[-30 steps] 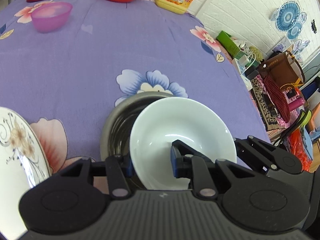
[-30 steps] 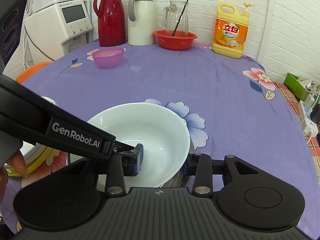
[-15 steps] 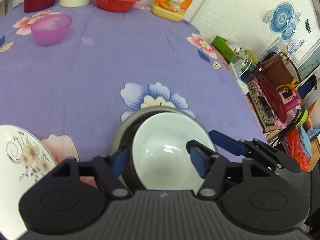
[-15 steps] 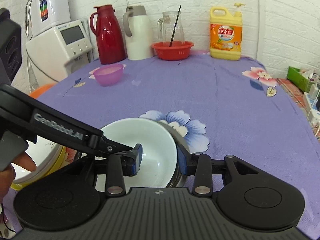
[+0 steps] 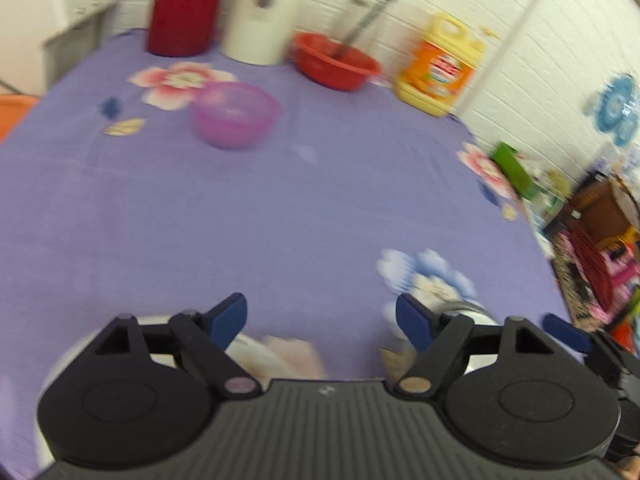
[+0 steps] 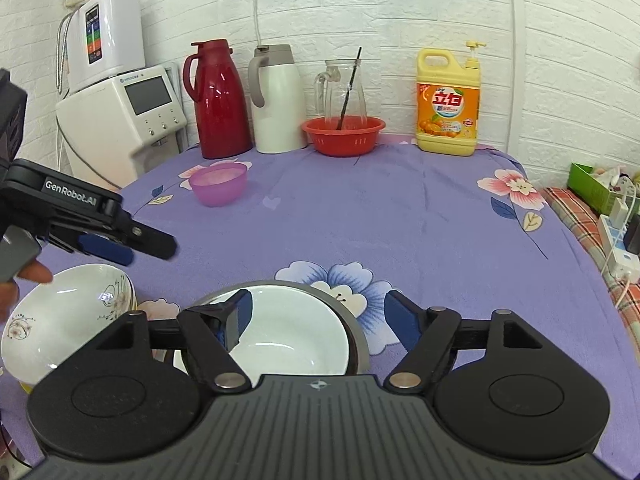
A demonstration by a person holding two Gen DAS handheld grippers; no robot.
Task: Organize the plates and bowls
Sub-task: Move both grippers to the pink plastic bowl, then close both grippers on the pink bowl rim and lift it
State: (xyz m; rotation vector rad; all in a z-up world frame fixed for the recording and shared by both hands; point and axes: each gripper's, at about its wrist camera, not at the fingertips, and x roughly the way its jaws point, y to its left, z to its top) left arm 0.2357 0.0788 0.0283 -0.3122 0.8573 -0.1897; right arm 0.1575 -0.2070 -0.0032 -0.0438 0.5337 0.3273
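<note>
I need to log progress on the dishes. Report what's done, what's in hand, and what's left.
Done: the white bowl sits nested inside the steel bowl.
In hand: nothing. The right gripper is open above that bowl, and the left gripper is open over the floral bowl.
Left: the floral bowl, resting on a yellow-rimmed dish, and the purple bowl standing alone farther back are not yet stacked with the rest.

Before my fingers (image 6: pixel 240 316), a bowl (image 6: pixel 288 336) sits inside a metal basin (image 6: pixel 358 344); a patterned bowl (image 6: pixel 60 320) lies left.
</note>
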